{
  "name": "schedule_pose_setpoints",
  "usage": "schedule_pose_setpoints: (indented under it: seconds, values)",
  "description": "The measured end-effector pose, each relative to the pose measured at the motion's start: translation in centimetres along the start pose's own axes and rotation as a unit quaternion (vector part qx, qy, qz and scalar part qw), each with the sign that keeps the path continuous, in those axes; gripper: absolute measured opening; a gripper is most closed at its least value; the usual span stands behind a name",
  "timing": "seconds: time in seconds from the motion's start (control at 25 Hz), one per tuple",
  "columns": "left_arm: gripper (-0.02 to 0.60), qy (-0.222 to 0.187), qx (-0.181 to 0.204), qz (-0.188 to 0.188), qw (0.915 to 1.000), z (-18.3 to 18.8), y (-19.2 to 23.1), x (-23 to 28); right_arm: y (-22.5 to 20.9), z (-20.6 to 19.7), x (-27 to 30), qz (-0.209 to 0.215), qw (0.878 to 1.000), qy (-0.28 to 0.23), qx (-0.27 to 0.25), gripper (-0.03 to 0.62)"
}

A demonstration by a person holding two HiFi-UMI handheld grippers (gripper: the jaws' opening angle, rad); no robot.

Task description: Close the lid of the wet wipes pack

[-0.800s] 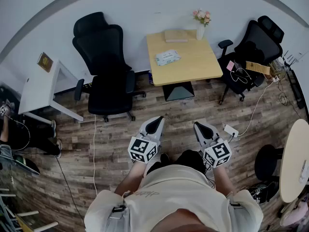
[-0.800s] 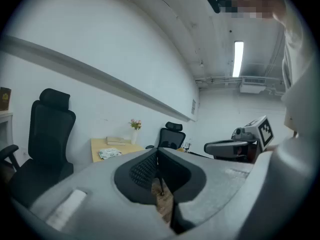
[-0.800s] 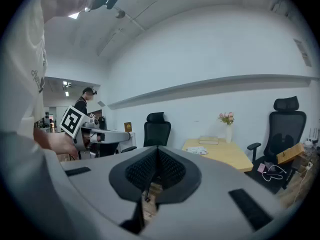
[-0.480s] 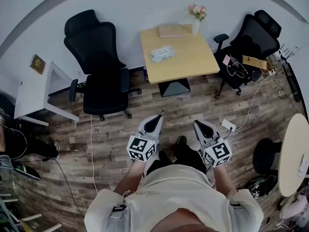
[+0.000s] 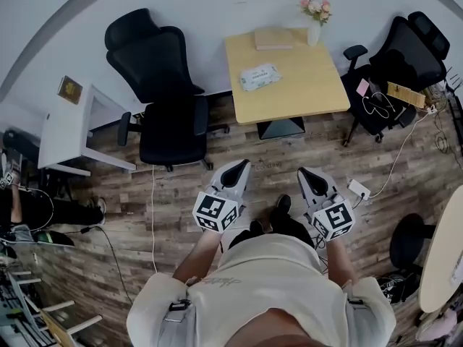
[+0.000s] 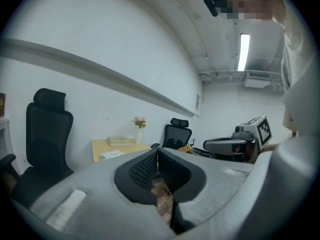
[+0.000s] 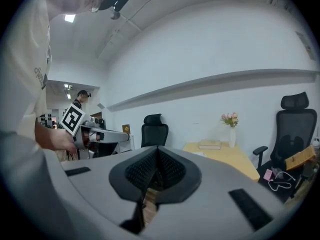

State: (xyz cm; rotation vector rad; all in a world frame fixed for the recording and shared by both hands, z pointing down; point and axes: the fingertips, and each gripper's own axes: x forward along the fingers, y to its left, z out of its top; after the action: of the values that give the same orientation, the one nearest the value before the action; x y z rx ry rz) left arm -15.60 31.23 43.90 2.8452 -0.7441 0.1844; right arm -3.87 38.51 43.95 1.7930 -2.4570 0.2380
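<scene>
On the pale wooden table (image 5: 307, 85) by the wall, well ahead of the person, the wet wipes pack (image 5: 260, 76) lay flat and slightly askew toward the table's left side in the head view. It was a pale greenish-white rectangle, too small to tell whether its lid was up or down, with a book (image 5: 274, 39) and a vase of flowers (image 5: 315, 22) behind it. The left gripper (image 5: 239, 167) and the right gripper (image 5: 305, 173) hung over the wood floor, well apart from the pack, each with jaws pressed together on nothing.
</scene>
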Motion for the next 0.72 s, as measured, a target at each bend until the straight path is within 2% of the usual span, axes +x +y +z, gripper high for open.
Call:
schedule_pose_setpoints:
  seconds: [0.16, 0.32, 0.52, 0.72]
  values:
    - [0.018, -0.004, 0.024, 0.011, 0.9996, 2.6, 0.9, 3.8, -3.6, 1.2, 2.1, 0.017, 1.0, -0.011, 0.001, 0.003]
    - [0.018, -0.006, 0.03, 0.021, 0.9993, 4.4, 1.0, 7.5, -7.5, 1.7, 3.7, 0.036, 0.999, -0.012, 0.014, 0.003]
    - [0.018, 0.006, 0.027, 0.04, 0.9988, 5.0, 2.5, 12.2, -11.8, 3.0, 6.8, 0.061, 0.998, -0.02, 0.002, 0.003]
    - [0.018, 0.015, 0.025, 0.047, 0.9985, 4.8, 2.5, 15.2, -14.6, 2.4, 8.1, 0.075, 0.997, -0.007, -0.01, 0.003]
